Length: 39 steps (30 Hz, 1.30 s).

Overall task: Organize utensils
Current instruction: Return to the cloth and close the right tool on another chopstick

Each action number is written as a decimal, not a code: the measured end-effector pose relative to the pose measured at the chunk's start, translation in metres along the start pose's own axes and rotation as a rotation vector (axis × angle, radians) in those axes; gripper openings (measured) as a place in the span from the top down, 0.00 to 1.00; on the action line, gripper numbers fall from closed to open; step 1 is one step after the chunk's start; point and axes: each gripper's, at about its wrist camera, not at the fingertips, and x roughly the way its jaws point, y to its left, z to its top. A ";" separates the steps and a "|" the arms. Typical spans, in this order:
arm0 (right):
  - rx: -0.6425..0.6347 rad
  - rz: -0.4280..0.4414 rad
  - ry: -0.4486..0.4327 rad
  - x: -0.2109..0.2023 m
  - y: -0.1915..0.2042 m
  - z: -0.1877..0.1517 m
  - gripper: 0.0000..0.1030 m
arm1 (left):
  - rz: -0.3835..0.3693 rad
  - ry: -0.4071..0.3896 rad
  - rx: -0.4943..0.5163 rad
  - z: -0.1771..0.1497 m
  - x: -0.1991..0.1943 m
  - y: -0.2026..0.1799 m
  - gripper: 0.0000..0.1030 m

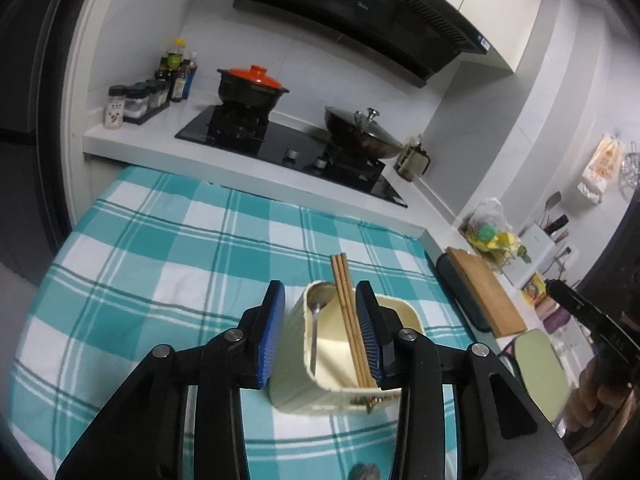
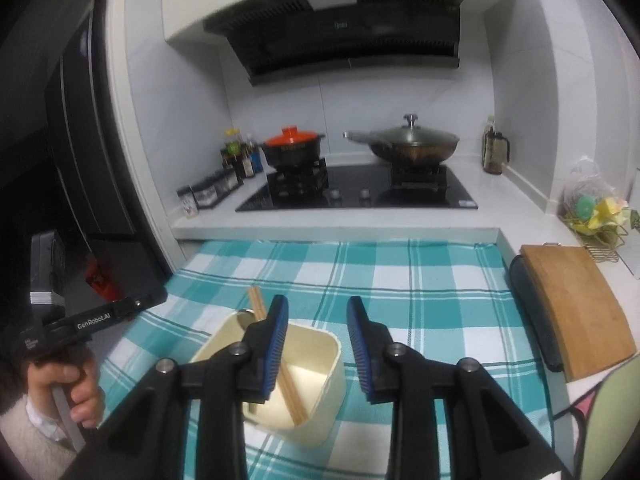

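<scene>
A cream utensil holder (image 1: 344, 360) stands on the teal checked cloth (image 1: 160, 264). A metal spoon (image 1: 318, 312) and wooden chopsticks (image 1: 346, 304) stand inside it. My left gripper (image 1: 320, 296) is open, hovering just above the holder with its blue pads on either side of the rim. In the right wrist view the holder (image 2: 316, 368) and chopsticks (image 2: 290, 388) sit low left. My right gripper (image 2: 317, 308) is open and empty, above the holder's right side.
A wooden cutting board (image 2: 576, 308) on a dark mat lies right of the cloth. Behind it is a hob with an orange-lidded pot (image 2: 294, 146) and a lidded wok (image 2: 412, 144). Spice jars (image 2: 212, 194) stand at the left.
</scene>
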 end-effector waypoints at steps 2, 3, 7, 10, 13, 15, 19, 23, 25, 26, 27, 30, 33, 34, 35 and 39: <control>0.000 0.008 -0.039 -0.037 0.001 -0.008 0.63 | -0.011 -0.003 0.006 -0.016 -0.035 0.004 0.57; 0.000 0.011 -0.050 -0.054 0.002 -0.014 0.63 | -0.015 0.000 0.017 -0.024 -0.050 0.005 0.54; -0.024 -0.018 -0.089 -0.118 0.007 -0.045 0.62 | 0.014 0.019 0.092 -0.072 -0.106 0.001 0.32; -0.053 -0.083 -0.116 -0.159 0.011 -0.080 0.57 | 0.026 0.072 0.162 -0.114 -0.131 -0.005 0.30; -0.064 -0.162 -0.098 -0.184 0.012 -0.121 0.57 | 0.067 0.134 0.209 -0.161 -0.141 -0.010 0.24; -0.058 -0.213 -0.053 -0.190 0.012 -0.155 0.57 | 0.090 0.187 0.214 -0.194 -0.140 -0.012 0.23; -0.012 -0.277 0.073 -0.180 0.013 -0.229 0.57 | 0.092 0.298 0.171 -0.253 -0.122 -0.018 0.24; 0.051 -0.243 0.213 -0.161 0.017 -0.285 0.57 | 0.085 0.343 0.172 -0.275 -0.117 -0.023 0.24; 0.053 -0.220 0.237 -0.157 0.020 -0.295 0.57 | 0.097 0.331 0.181 -0.273 -0.120 -0.022 0.24; 0.044 -0.219 0.238 -0.157 0.024 -0.298 0.57 | 0.103 0.322 0.177 -0.270 -0.122 -0.020 0.24; 0.038 -0.219 0.235 -0.155 0.025 -0.297 0.57 | 0.106 0.316 0.173 -0.267 -0.123 -0.019 0.24; 0.061 -0.201 0.235 -0.151 0.025 -0.297 0.57 | 0.126 0.292 0.182 -0.256 -0.131 -0.016 0.24; 0.084 -0.180 0.272 -0.139 0.023 -0.301 0.57 | 0.182 0.238 0.209 -0.245 -0.140 -0.013 0.20; 0.092 -0.176 0.284 -0.135 0.022 -0.304 0.58 | 0.192 0.222 0.207 -0.242 -0.140 -0.010 0.17; 0.098 -0.172 0.294 -0.133 0.022 -0.307 0.60 | 0.198 0.208 0.202 -0.239 -0.140 -0.008 0.16; 0.103 -0.140 0.362 -0.102 0.013 -0.305 0.78 | 0.187 0.182 0.179 -0.228 -0.126 -0.002 0.16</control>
